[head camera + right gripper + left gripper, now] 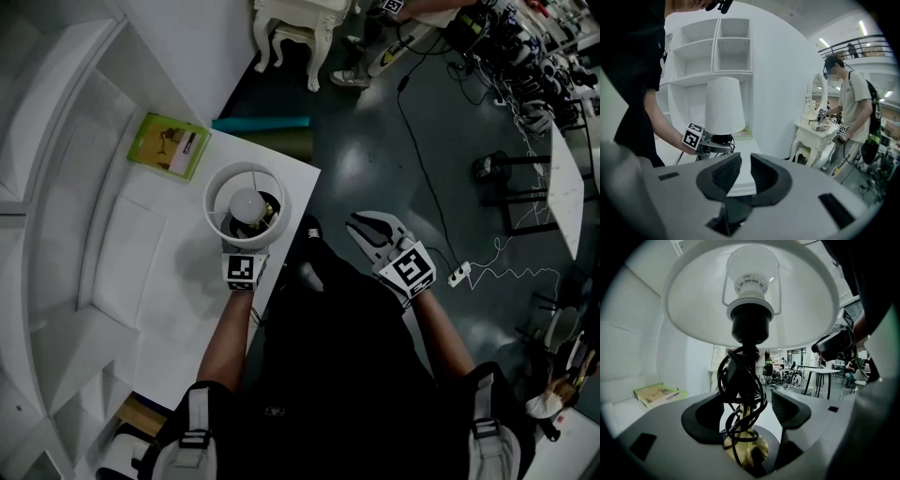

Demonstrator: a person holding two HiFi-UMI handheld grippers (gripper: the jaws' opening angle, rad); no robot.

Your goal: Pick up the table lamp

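The table lamp (247, 204) stands at the corner of the white table (141, 281); from above I see its round white shade and bulb. My left gripper (246, 251) reaches under the shade. In the left gripper view the gold stem (746, 446), wound with black cord (740, 394), sits between the jaws. The jaws stand apart, with a strip of table showing between the cord and the right jaw. My right gripper (373, 228) hangs off the table over the dark floor, jaws almost together and empty. It looks toward the lamp (723, 107) and the left gripper (708, 143).
A green book (170, 145) lies at the table's far end, also visible past the left jaw (657, 394). White shelving (717, 51) rises behind the table. A white dressing table (295, 28) and a person (853, 108) stand beyond, with cables (422, 159) on the floor.
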